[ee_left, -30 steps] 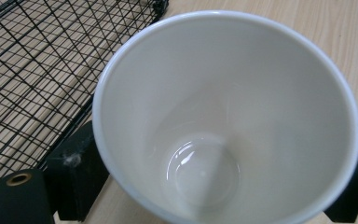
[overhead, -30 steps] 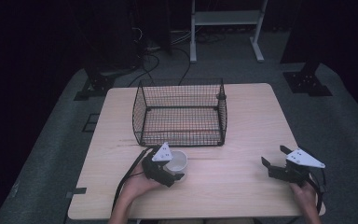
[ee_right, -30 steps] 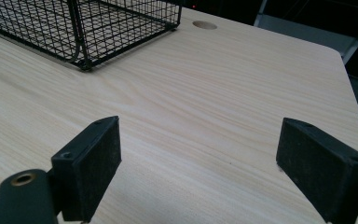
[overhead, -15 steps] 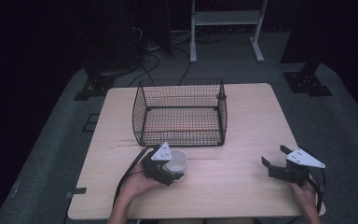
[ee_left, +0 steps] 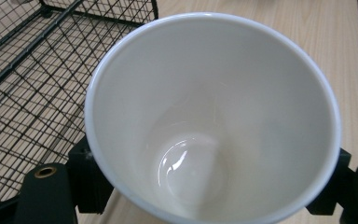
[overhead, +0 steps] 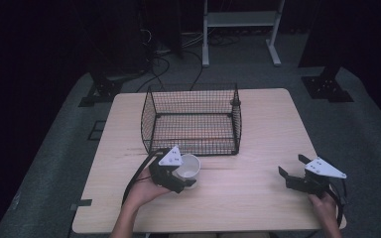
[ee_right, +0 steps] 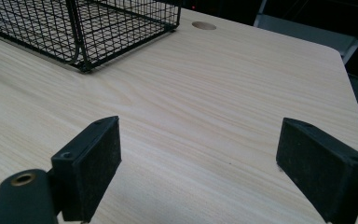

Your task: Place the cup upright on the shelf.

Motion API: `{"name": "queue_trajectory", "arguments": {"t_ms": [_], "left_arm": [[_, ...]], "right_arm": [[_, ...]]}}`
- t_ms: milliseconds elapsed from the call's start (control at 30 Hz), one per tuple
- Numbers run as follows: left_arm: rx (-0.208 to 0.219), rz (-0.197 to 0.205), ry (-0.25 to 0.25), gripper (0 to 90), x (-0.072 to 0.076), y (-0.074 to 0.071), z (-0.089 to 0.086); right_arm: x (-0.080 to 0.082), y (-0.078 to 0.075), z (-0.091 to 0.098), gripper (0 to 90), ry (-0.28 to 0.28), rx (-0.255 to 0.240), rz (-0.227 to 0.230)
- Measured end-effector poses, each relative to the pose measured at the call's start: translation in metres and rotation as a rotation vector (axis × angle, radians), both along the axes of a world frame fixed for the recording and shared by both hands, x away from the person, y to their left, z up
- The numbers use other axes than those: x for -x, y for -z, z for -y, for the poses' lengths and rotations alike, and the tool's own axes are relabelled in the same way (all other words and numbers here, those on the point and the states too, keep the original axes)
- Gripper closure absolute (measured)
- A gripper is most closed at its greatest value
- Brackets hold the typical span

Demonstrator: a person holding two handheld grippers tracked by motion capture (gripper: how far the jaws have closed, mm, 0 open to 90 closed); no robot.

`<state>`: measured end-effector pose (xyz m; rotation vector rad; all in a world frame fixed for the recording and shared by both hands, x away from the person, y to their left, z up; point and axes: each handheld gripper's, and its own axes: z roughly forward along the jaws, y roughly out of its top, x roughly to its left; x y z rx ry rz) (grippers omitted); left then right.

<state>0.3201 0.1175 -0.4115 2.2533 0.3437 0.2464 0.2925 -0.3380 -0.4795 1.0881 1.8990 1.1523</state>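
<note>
We grip the white cup (overhead: pixel 188 167) between our left gripper's (overhead: pixel 174 174) jaws, while our right gripper (overhead: pixel 295 171) rests gaping, hand low at the table's (overhead: pixel 268 129) edge.

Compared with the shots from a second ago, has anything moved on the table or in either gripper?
Nothing visibly changed. The left gripper still holds the white cup just in front of the wire basket, and the right gripper stays open and empty over the table.
</note>
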Motion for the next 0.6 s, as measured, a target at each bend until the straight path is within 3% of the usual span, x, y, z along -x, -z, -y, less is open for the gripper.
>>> {"name": "queue_trajectory", "arguments": {"t_ms": [600], "left_arm": [[0.010, 0.031, 0.058, 21.3, -0.008, -0.025, 0.009]], "right_arm": [[0.000, 0.000, 0.001, 13.1, -0.003, -0.004, 0.001]]}}
